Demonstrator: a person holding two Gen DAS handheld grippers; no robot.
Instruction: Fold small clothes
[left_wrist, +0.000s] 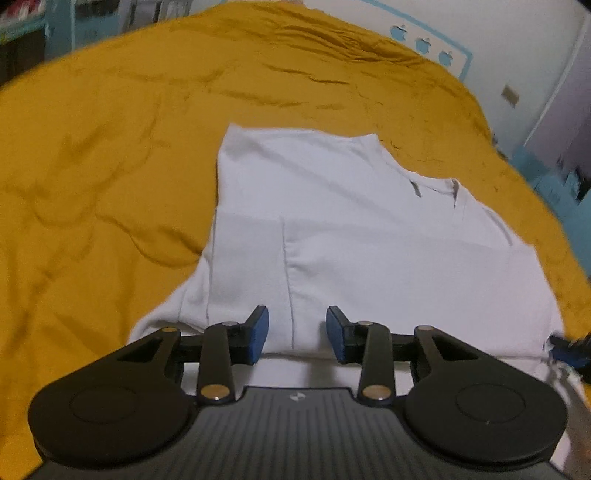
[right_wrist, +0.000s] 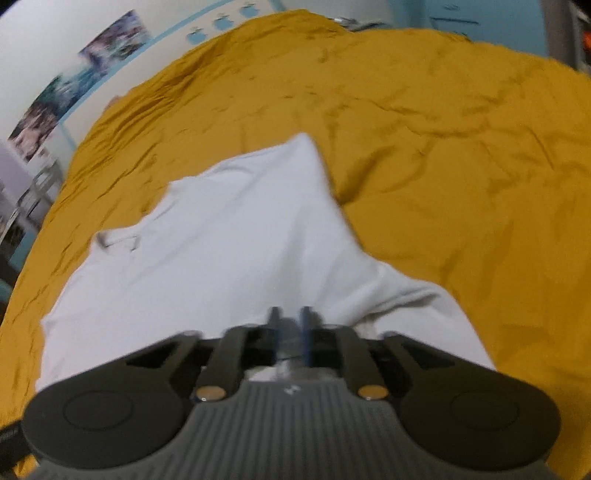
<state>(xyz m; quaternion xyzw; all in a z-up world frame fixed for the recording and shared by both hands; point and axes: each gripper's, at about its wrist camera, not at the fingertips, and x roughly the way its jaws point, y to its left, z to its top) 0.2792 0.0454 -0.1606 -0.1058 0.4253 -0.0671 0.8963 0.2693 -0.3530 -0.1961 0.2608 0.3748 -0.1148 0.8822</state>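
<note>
Up front in the left wrist view, the left claw (left_wrist: 297, 334) stands wide with nothing between its blue pads (left_wrist: 258, 334), over the near hem of a white shirt (left_wrist: 351, 236) spread on a mustard bedspread (left_wrist: 92, 155). Right wrist view: the right claw (right_wrist: 290, 332) is blurred, narrow, over the shirt (right_wrist: 207, 251); any grip cannot be told.

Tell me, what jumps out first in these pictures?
A crumpled mustard-yellow bedspread fills almost the whole scene. On it, close to the cameras, lies a pale white cotton shirt, partly folded. Nearest in each view is a black two-finger gripper: the left gripper open, the right gripper blurred.
</note>
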